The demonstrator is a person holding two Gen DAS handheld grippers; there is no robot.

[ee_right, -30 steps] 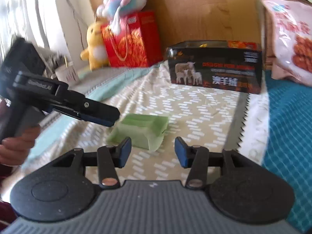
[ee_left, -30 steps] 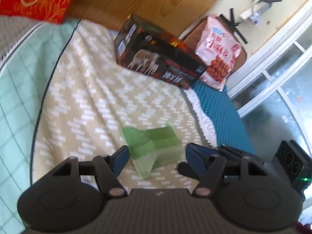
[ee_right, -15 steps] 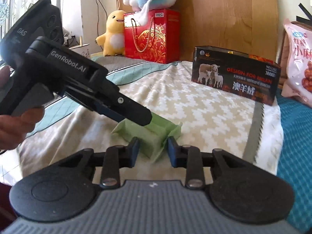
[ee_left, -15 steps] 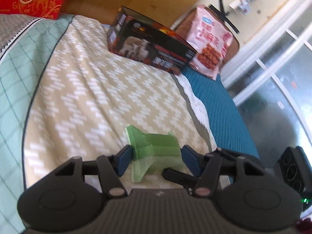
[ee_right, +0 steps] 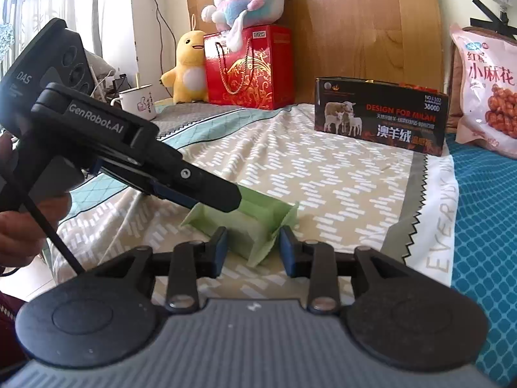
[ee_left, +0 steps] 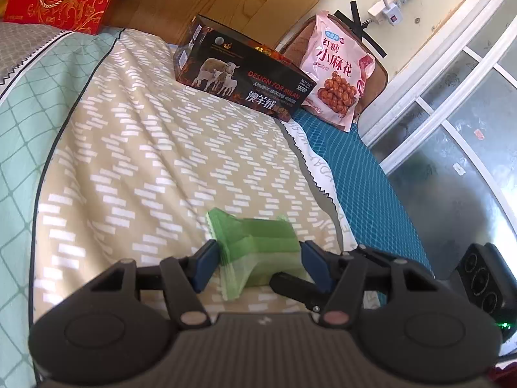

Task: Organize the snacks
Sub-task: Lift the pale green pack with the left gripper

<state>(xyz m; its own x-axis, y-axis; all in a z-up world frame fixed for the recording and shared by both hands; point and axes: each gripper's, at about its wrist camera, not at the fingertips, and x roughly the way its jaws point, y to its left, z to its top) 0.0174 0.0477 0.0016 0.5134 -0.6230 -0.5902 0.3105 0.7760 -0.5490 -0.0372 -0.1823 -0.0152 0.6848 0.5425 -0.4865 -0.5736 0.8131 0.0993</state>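
Observation:
A green snack packet (ee_left: 258, 242) lies on the beige patterned bedspread (ee_left: 145, 148). It also shows in the right wrist view (ee_right: 248, 223). My left gripper (ee_left: 258, 265) has its blue pads on both sides of the packet and is closed on it. My right gripper (ee_right: 253, 250) straddles the packet's near corner, and its pads stand slightly apart from the wrapper. The left gripper's body (ee_right: 145, 168) reaches in from the left in the right wrist view. A black box with sheep printed on it (ee_left: 242, 80) and a pink snack bag (ee_left: 339, 71) stand at the far end.
A red gift bag (ee_right: 248, 68), a yellow duck plush (ee_right: 187, 64) and a pink and blue plush (ee_right: 248, 3) sit by the wooden headboard. A white mug (ee_right: 137, 100) stands at the left. A blue mat (ee_left: 362, 177) borders the bed's right edge.
Both grippers moved in on the green packet. The left gripper's pads closed onto its sides. The right gripper narrowed around its near corner.

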